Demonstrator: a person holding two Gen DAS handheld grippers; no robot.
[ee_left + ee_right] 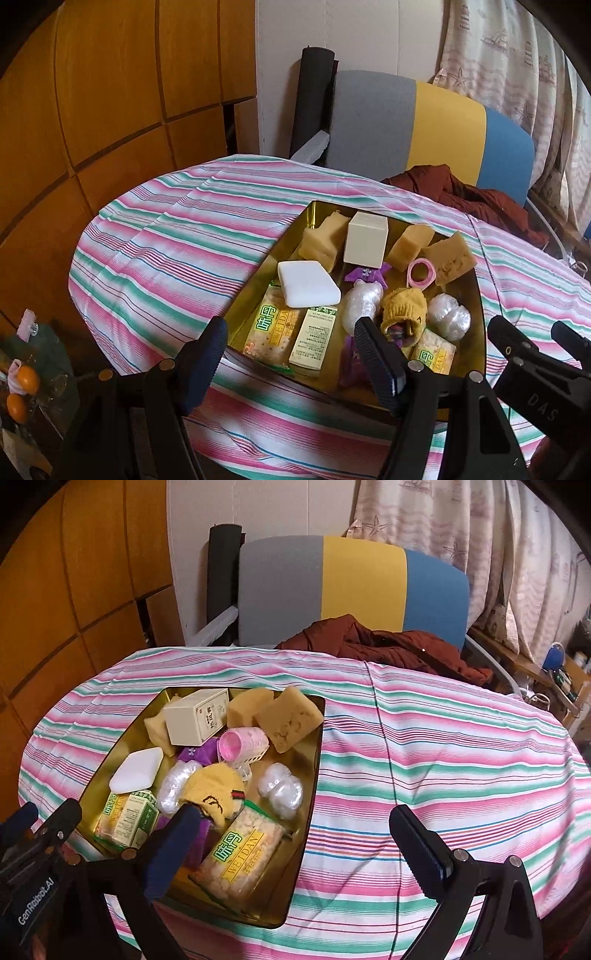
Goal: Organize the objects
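Observation:
A gold tray [240, 325] [129, 723] sits on the striped tablecloth [443, 757]. It holds a white soap bar [308, 282], a cream box [365, 240], yellow sponges [323, 236], a pink roller [243, 744], a yellow knitted piece [402, 308], clear plastic bundles [280, 790], cracker packets [240, 856] and a small green-white box [314, 339]. My left gripper [291, 343] hovers open over the tray's near edge, nothing between its fingers. My right gripper [295, 830] hangs open by the tray's right side, its left finger over the tray, its right finger over the cloth.
A chair with a grey, yellow and blue back [354, 583] stands behind the table, a dark red garment [388, 646] heaped on it. Wooden cabinets [92, 110] line the left. Two oranges [27, 380] lie low at the left. Curtains [480, 535] hang at the right.

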